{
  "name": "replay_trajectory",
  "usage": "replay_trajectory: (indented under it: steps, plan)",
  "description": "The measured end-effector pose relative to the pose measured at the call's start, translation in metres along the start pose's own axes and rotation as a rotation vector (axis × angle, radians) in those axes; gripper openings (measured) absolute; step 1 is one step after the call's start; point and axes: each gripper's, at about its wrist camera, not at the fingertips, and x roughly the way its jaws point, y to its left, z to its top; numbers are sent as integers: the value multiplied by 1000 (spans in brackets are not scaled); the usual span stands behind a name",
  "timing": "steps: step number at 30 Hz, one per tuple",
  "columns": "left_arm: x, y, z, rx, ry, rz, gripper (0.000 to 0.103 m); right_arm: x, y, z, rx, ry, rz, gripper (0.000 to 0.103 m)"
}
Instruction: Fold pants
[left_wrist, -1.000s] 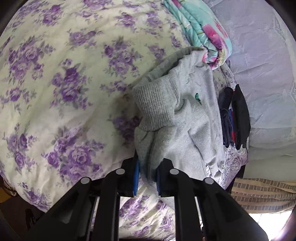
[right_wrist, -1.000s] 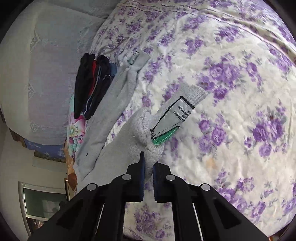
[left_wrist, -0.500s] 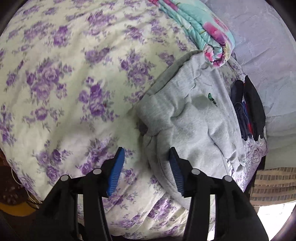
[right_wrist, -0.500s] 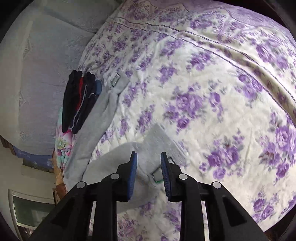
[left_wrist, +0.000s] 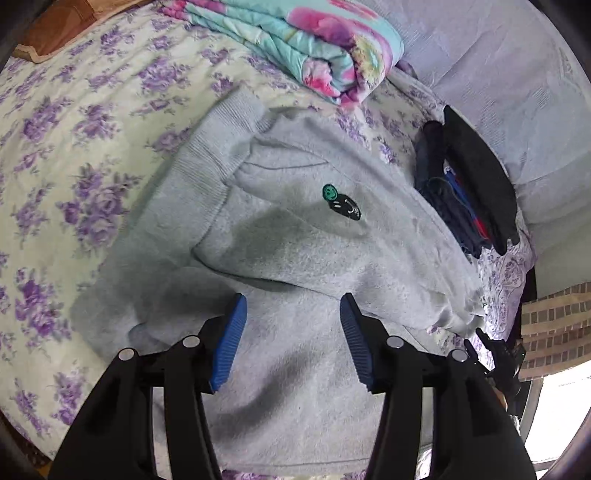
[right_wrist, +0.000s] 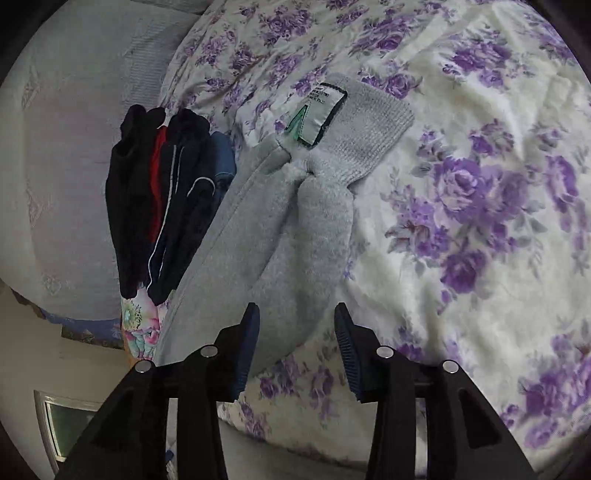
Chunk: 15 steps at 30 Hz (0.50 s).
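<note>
Grey sweatpants (left_wrist: 303, 258), folded, near bed (right_wrist: 480, 184) edge; left gripper (left_wrist: 291, 314) and right gripper (right_wrist: 295, 321) jaws just opened (nothing clamped).

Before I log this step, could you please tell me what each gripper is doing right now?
Left gripper: open, just been opening, above the grey pants, holding nothing.
Right gripper: open, just been opening, holding nothing.

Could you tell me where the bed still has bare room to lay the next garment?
The floral bedspread is free beside the gray pants, on the side away from the pile of dark clothes. It is crowded where that pile lies alongside the pants, and by the folded colorful blanket near the waistband.
</note>
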Motion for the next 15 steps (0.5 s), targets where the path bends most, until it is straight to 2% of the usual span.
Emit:
replay_trajectory:
  steps: [2,3,4,6,10,13,15]
  plan:
    - [20,4,5,-20,4,68,51,9,3,3,-23,8,-13,28]
    - [30,10,10,-51,17,74,51,10,7,3,-55,5,-26,9]
    - [33,15,12,-87,23,64,51,8,9,3,-84,-1,-36,6]
    - [28,18,16,-128,25,39,51,-5,11,1,-110,-17,-20,5]
    - [6,11,20,-51,-15,75,51,-44,11,-7,-133,-28,11,5]
    - [5,17,24,-44,8,60,60,-41,-6,-23,-131,26,-52,5]
    - [19,22,28,-33,42,94,61,-24,-30,-30,-82,89,-94,6]
